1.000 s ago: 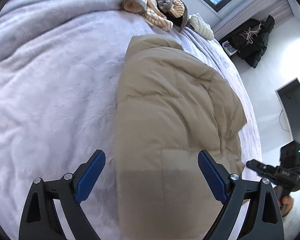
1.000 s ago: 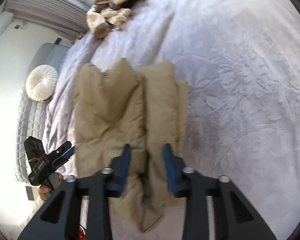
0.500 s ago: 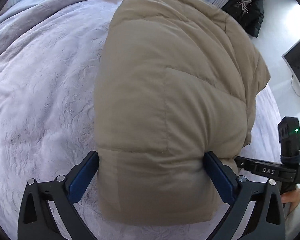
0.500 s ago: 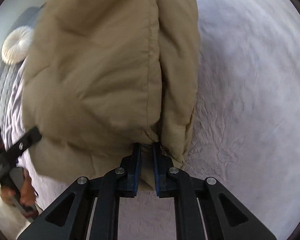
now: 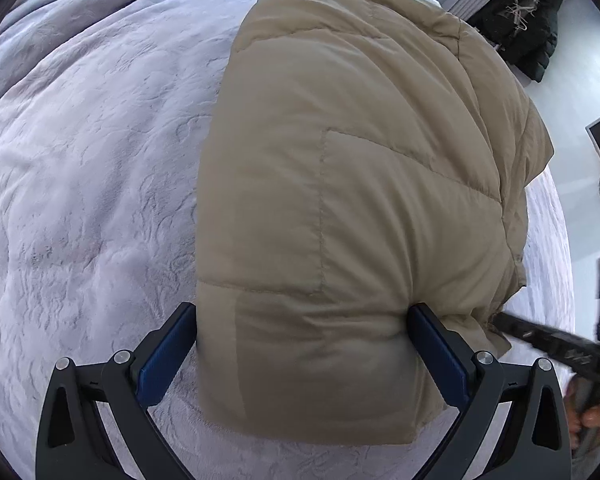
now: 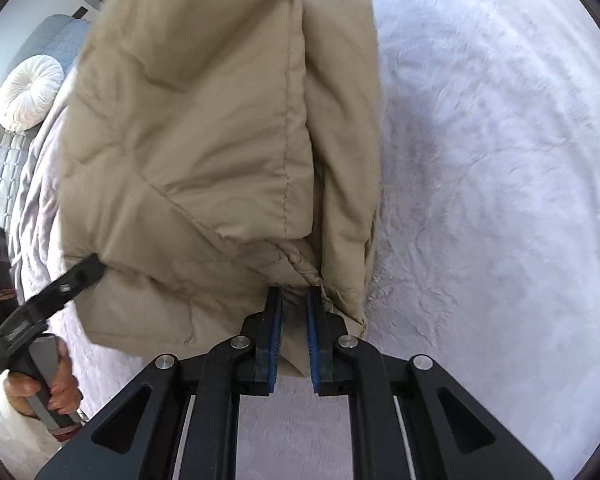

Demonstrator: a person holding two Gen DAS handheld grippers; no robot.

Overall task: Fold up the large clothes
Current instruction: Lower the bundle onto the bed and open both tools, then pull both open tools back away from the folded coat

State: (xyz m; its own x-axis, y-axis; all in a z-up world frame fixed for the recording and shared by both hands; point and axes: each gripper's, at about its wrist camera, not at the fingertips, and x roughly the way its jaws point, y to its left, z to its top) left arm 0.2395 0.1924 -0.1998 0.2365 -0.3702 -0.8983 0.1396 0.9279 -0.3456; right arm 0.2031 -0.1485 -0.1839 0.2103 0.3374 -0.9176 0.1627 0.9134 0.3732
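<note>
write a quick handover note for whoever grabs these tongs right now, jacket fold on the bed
Left tongs: spread wide, straddling the near end of the folded tan puffer jacket, pads against its sides.
Right tongs: nearly closed, pinching a bunched hem edge of the jacket.
Jacket lies on the lilac bedspread, sides already folded into a long narrow bundle.
Left to do: probably fold the near end over towards the far end, then let go and smooth it.
</note>
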